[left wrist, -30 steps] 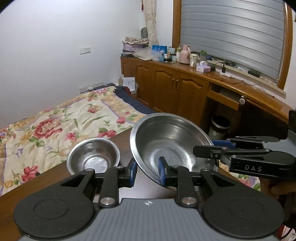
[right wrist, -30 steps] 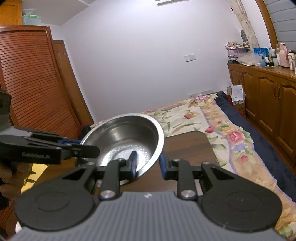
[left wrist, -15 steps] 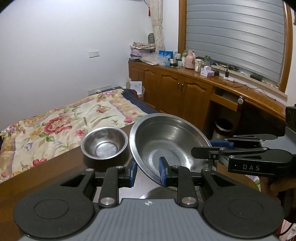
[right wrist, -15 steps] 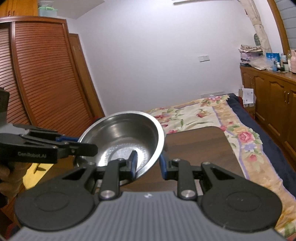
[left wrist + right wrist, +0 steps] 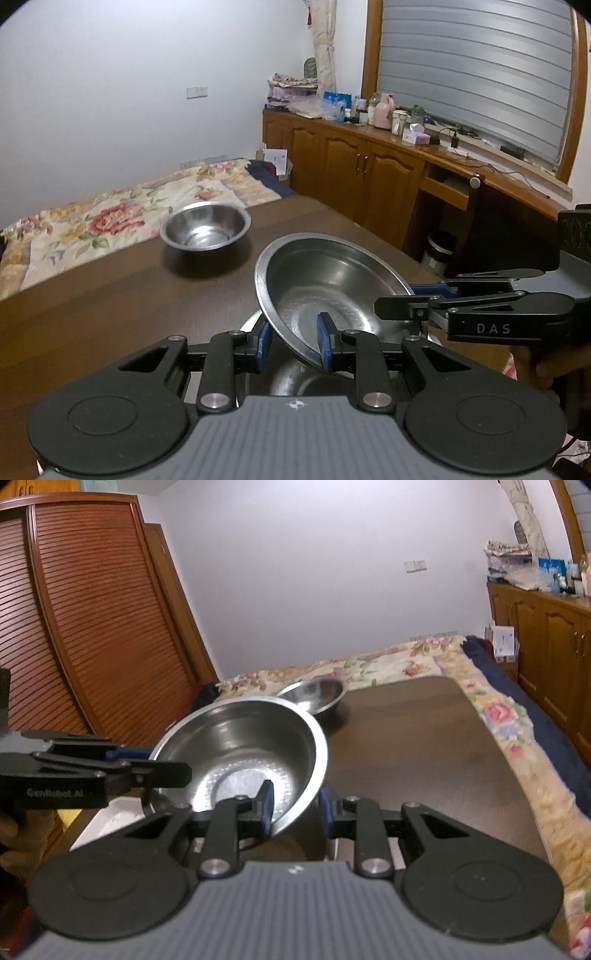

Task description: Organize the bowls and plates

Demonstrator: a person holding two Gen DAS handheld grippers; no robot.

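The large steel bowl [image 5: 332, 291] is hanging tilted above the dark wooden bench [image 5: 110, 295], gripped from two sides at once. The left claw [image 5: 291, 345] is clenching the bowl's near rim — one blue pad [image 5: 324, 345] is sitting inside the bowl, the other under its outer wall. The right claw [image 5: 417, 304], reaching in from the right in the left wrist view, is pinching the opposite rim; from its own camera the right claw [image 5: 295, 805] is straddling the rim, one pad inside and one outside the large steel bowl [image 5: 240, 753]. The left claw [image 5: 162, 766] is showing there at the bowl's left edge.

Just beneath the held bowl, a curved steel rim [image 5: 255, 319] of another dish is peeking out; what it is cannot be told.

Farther back on the bench, well apart, a small steel bowl [image 5: 205, 230] is standing upright and empty; it is also appearing behind the large one in the right wrist view [image 5: 314, 694].

Beyond the bench, a bed with a floral cover [image 5: 92, 221] is lying along the white wall, and wooden cabinets [image 5: 351, 173] are running under the window.
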